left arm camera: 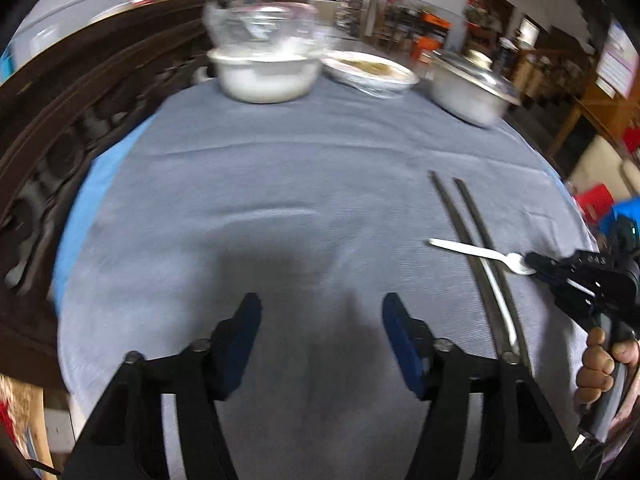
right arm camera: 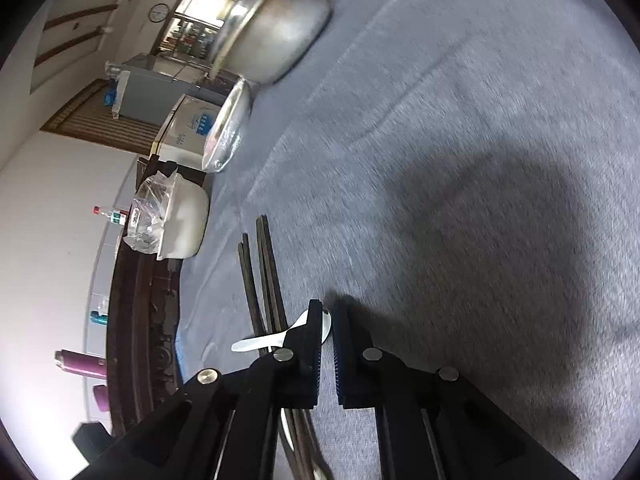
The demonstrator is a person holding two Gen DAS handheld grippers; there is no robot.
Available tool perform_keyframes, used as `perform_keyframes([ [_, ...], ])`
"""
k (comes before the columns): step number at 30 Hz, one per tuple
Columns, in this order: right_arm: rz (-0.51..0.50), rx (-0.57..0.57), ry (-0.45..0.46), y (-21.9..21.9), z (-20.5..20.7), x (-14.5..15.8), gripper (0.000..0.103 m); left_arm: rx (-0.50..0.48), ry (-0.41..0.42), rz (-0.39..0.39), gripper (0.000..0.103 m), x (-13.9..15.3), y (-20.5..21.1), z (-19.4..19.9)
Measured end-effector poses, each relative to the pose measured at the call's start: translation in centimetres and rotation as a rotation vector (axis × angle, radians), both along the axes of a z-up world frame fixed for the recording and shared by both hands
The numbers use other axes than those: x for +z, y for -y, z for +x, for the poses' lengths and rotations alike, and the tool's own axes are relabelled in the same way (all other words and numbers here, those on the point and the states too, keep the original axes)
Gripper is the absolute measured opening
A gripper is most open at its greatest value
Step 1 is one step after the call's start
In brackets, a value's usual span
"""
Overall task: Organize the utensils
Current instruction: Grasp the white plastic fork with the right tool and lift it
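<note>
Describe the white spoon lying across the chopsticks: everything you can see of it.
The white spoon looks like thin, glossy plastic, with a slim tapering handle and a small oval bowl. It lies flat, crosswise over the two dark chopsticks on the grey-blue tablecloth. Its handle tip points away from the right gripper, whose nearly closed jaws straddle the bowel end; whether they press it yet cannot be told. A second white utensil lies lengthwise between the chopsticks, passing beneath it.

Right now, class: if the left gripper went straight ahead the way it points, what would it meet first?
Probably the white bowl at the far edge; the left gripper faces only bare cloth before it, though depth is unclear.
</note>
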State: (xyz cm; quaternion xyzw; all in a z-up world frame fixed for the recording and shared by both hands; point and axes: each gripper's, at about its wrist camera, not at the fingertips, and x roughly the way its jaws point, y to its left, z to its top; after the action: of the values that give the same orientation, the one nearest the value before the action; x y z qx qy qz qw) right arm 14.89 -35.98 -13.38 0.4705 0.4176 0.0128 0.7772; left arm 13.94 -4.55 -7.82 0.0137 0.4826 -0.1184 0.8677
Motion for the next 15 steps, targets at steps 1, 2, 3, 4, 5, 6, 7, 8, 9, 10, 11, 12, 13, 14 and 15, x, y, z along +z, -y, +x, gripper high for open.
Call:
perform_keyframes([
  [1,-0.012,-0.006,0.011,0.0,-0.1,0.1,0.006,-0.022,-0.013,-0.003,0.055,-0.2,0.9,0.3],
  [2,-0.016,-0.024,0.045,0.3,-0.3,0.1,0.006,-0.036,-0.021,-0.007,0.053,-0.4,1.5,0.5],
  [3,-0.008,-0.041,0.087,0.5,-0.7,0.2,0.005,-0.059,-0.034,-0.016,0.053,-0.6,2.5,0.8],
  [4,0.005,-0.060,0.128,0.8,-0.9,0.1,0.005,-0.071,-0.040,-0.019,0.053,-0.8,3.0,0.9],
  [5,0.014,-0.080,0.155,1.2,-1.2,0.0,0.005,-0.085,-0.045,-0.017,0.053,-0.9,3.9,1.1],
  [6,0.021,-0.101,0.168,1.5,-1.4,-0.3,0.005,-0.094,-0.043,-0.011,0.053,-1.0,4.6,1.2],
  [7,0.024,-0.116,0.177,1.8,-1.6,-0.5,0.005,-0.099,-0.041,-0.006,0.053,-1.0,5.1,1.4],
  [8,0.027,-0.134,0.189,2.1,-1.7,-0.7,0.005,-0.105,-0.044,-0.003,0.053,-1.1,5.6,1.7],
  [9,0.039,-0.150,0.199,2.3,-1.9,-0.9,0.005,-0.113,-0.053,-0.006,0.053,-1.2,6.2,2.0],
  [10,0.071,-0.167,0.217,2.7,-2.1,-1.1,0.005,-0.123,-0.063,-0.015,0.053,-1.3,6.8,2.3],
  [11,0.073,-0.181,0.241,2.9,-2.3,-0.9,0.005,-0.136,-0.070,-0.021,0.053,-1.3,7.4,2.5],
  [12,0.069,-0.193,0.258,3.0,-2.4,-0.7,0.005,-0.151,-0.073,-0.020,0.053,-1.4,8.0,2.6],
  [13,0.063,-0.199,0.267,3.1,-2.4,-0.6,0.005,-0.165,-0.072,-0.016,0.053,-1.4,8.6,2.7],
  [14,0.059,-0.199,0.274,3.1,-2.4,-0.5,0.005,-0.183,-0.070,-0.006,0.053,-1.4,9.2,2.8],
  [15,0.051,-0.196,0.281,3.0,-2.3,-0.4,0.005,-0.197,-0.067,0.009,0.054,-1.5,9.8,2.8],
])
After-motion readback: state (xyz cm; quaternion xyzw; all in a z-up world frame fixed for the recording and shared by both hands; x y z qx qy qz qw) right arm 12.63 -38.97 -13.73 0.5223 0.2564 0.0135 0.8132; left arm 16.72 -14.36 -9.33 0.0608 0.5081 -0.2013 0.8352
